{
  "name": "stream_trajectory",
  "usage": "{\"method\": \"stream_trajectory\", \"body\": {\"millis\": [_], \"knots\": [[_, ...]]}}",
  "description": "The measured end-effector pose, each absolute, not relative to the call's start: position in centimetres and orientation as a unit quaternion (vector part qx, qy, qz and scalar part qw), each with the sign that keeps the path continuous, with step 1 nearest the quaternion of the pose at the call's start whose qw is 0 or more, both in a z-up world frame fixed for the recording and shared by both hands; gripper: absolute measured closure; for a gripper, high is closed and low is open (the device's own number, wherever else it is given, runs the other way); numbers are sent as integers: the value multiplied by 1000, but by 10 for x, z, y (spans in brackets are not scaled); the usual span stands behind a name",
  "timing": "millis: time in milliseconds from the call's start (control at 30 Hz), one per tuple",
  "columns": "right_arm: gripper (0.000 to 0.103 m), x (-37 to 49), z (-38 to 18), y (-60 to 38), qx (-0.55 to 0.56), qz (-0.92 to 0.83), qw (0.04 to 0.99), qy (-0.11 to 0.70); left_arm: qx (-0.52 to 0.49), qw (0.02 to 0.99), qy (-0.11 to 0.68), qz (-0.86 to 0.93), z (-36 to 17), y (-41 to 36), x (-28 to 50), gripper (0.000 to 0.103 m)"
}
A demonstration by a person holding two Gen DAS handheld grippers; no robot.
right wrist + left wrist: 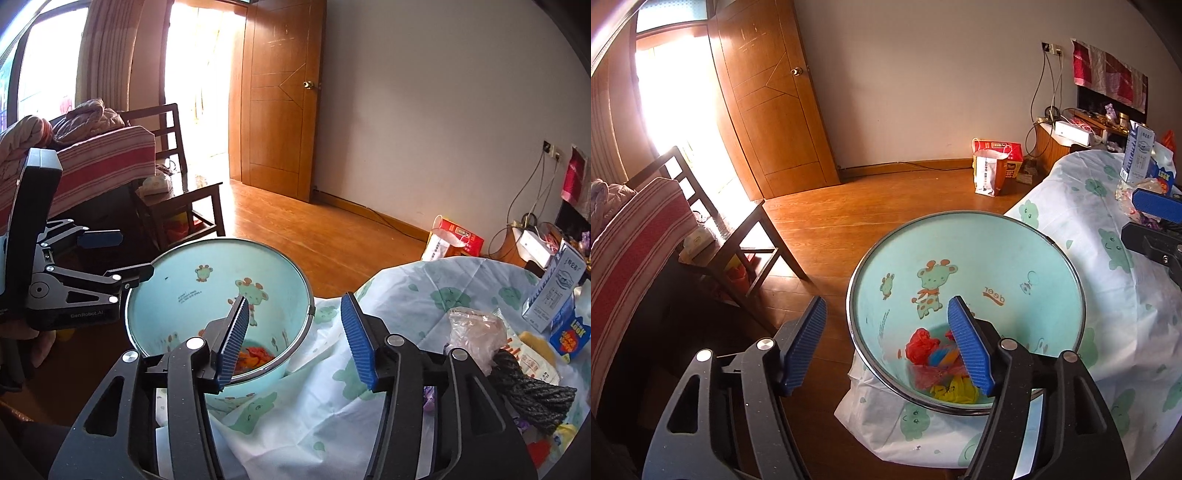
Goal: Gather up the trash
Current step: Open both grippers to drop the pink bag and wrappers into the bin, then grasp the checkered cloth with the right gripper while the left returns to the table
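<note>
Both grippers — left gripper, right gripper — gape empty over our pale-green cartoon-printed bin; crumpled red and yellow wrappers lie inside, while a milk carton and seemingly more litter wait beside it.

The left gripper points downward at a slant, its blue pads spread wide with nothing between them. The right gripper tilts down in much the same way, its jaws parted and empty as well. The two are near each other, the left one just beside the right.
</note>
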State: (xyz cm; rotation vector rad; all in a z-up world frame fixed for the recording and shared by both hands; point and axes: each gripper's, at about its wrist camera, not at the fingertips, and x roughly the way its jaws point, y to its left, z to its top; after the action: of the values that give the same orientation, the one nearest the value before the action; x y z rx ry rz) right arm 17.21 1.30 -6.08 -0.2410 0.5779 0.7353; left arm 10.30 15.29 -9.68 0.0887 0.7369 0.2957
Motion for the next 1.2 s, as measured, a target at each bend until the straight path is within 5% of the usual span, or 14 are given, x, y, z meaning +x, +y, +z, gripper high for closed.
{"method": "stream_trajectory", "body": {"millis": [500,733,1200], "knots": [[46,160,-56,-7,-110,321,901,269,38,923,360,132,-101,141,101,26],[46,141,-48,-98,-84,226,930,276,50,920,379,85,-120,102,102,24],[49,140,-103,-232,-31,131,912,388,75,921,382,17,-128,29,109,24]]}}
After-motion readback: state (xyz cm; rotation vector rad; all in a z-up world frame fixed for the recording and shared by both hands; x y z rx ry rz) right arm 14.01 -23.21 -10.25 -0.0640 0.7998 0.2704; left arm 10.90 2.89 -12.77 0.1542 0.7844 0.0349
